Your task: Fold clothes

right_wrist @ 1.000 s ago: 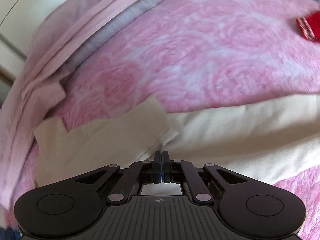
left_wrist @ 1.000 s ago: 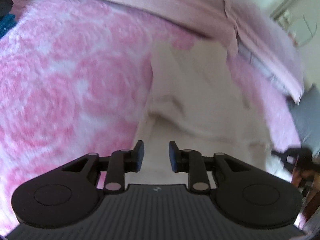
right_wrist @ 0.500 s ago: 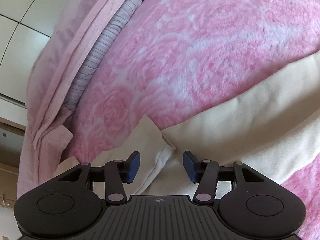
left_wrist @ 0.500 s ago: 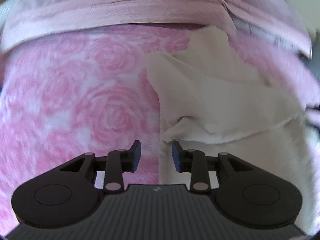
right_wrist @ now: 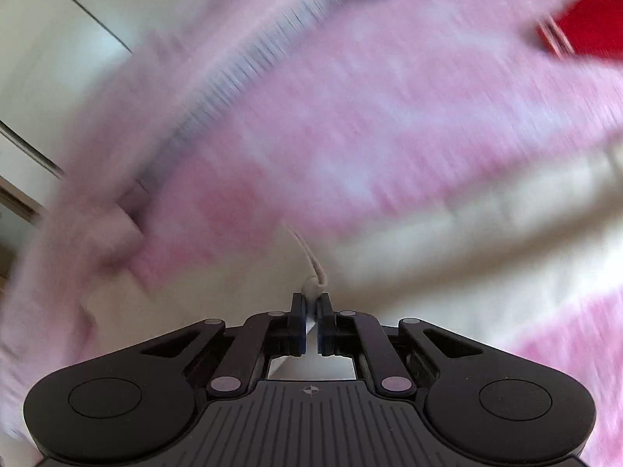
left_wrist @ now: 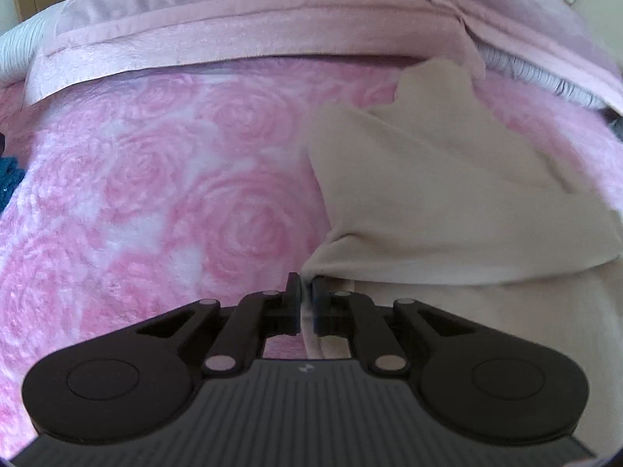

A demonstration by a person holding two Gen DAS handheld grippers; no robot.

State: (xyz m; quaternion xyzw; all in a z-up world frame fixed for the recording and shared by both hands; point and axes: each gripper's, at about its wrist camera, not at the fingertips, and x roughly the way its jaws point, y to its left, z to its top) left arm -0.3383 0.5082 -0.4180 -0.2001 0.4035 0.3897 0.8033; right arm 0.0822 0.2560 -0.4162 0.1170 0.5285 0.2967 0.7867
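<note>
1. State: cream garment (left_wrist: 447, 202) lies on the pink rose blanket (left_wrist: 175, 202) on the bed, part of it already doubled over on itself. Its far tip sits near the pink pillow edge (left_wrist: 241, 35).
2. Left tool (left_wrist: 307, 295): clamped on the garment's left edge, cloth visible between the pads.
3. Right tool (right_wrist: 310, 313): clamped on a cloth corner, with a seam or cord rising from the pinch. The right view is motion-blurred, so detail beyond that is unclear.
4. My read: a two-point fold is in progress. Keep both pinches firm; thin fabric slips easily.
5. Hold the edge between the two tools taut and level, otherwise the crease goes diagonal.
6. Lift just enough to clear the fleece. The pile looks grabby and would drag the lower layer.
7. Line the carried edge up with the opposite one before letting go.
8. Steer clear of the red item (right_wrist: 584, 27) at the far side.
</note>
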